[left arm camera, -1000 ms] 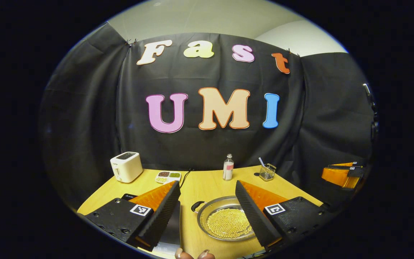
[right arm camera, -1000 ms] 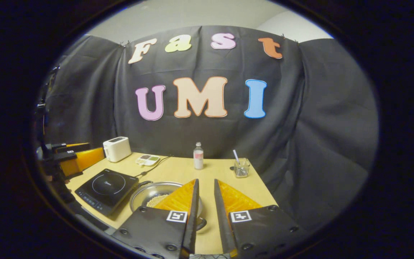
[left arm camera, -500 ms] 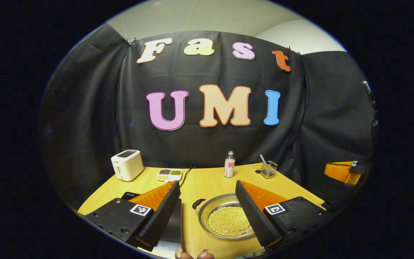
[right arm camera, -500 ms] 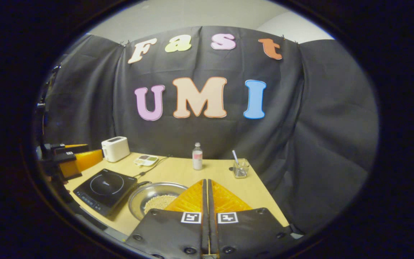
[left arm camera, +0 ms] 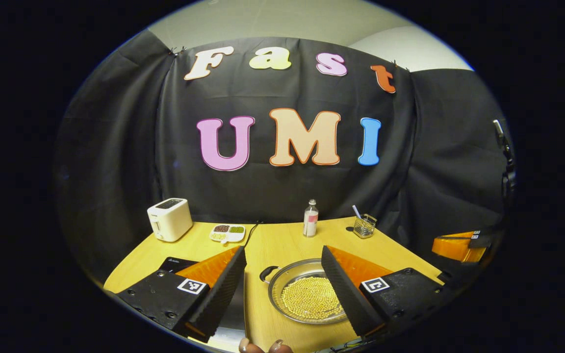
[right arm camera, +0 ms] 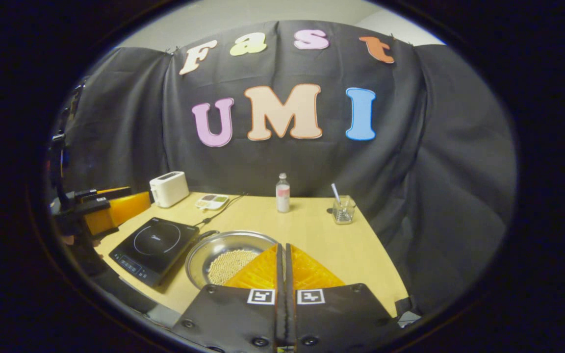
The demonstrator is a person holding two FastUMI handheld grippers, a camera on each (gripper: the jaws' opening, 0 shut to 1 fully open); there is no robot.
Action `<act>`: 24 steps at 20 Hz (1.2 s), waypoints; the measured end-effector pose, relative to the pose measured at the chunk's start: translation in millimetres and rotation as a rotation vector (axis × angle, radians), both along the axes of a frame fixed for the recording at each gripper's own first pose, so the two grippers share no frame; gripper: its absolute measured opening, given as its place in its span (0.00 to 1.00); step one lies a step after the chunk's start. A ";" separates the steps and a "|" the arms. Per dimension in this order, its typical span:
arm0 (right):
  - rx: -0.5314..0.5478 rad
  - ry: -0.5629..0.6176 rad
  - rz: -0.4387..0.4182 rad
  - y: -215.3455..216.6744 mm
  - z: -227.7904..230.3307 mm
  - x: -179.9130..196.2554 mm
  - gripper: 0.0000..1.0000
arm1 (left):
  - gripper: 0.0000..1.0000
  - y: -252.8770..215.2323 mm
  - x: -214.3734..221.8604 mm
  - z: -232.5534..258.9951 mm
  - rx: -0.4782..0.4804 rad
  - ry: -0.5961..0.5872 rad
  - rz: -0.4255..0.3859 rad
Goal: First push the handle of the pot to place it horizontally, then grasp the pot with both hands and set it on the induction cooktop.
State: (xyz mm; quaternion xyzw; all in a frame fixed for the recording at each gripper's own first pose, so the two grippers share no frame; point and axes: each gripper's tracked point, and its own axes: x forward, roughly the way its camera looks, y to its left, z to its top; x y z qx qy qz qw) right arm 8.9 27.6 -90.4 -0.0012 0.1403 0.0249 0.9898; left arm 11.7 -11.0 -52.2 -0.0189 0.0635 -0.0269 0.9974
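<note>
The pot (left arm camera: 307, 296) is a shallow round pan of shiny metal holding a bed of small pale yellow beads; it sits low and centre in the left gripper view, on the smooth light-wood bench (left arm camera: 282, 242). A dark loop handle (left arm camera: 266, 273) juts from its upper-left rim. The left tool (left arm camera: 282, 287) stands released, its ribbed black pads and orange wedge fingers spread wide to either side of the pot and touching nothing.

In the right gripper view the right tool (right arm camera: 282, 267) is clenched, its two orange fingers pressed flat together with nothing between them, at the lower centre just right of the pot (right arm camera: 231, 255). The flat, glossy black induction cooktop (right arm camera: 155, 242) lies just left of the pot, toward the lower left.

Along the far bench edge, mid-frame, stand a boxy white toaster (right arm camera: 168, 188), a small divided dish (right arm camera: 212, 200), a clear bottle (right arm camera: 282, 193) and a glass cup with a straw (right arm camera: 344, 210). A black cord (right arm camera: 221, 210) runs from the cooktop toward the wall.

Bare wood lies open to the right of the pot and behind it, up to the bottle.
</note>
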 end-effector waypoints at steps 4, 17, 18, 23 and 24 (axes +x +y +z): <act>-0.003 0.079 -0.006 10.9 -39.0 -1.8 0.02 | 0.99 0.2 7.1 -11.2 -0.019 0.012 -0.043; 0.048 0.299 0.015 31.6 -159.6 -4.5 0.02 | 0.99 15.8 7.6 -37.9 0.016 0.042 -0.033; 0.055 0.312 0.017 32.0 -165.5 -3.8 0.02 | 0.99 15.3 8.3 -39.8 0.022 0.049 -0.034; 0.053 0.361 0.032 34.7 -189.9 -3.1 0.02 | 0.99 10.7 7.8 -50.8 0.055 0.075 -0.044; 0.059 0.369 0.038 37.2 -192.9 -3.4 0.00 | 0.99 10.5 8.0 -53.3 0.056 0.083 -0.044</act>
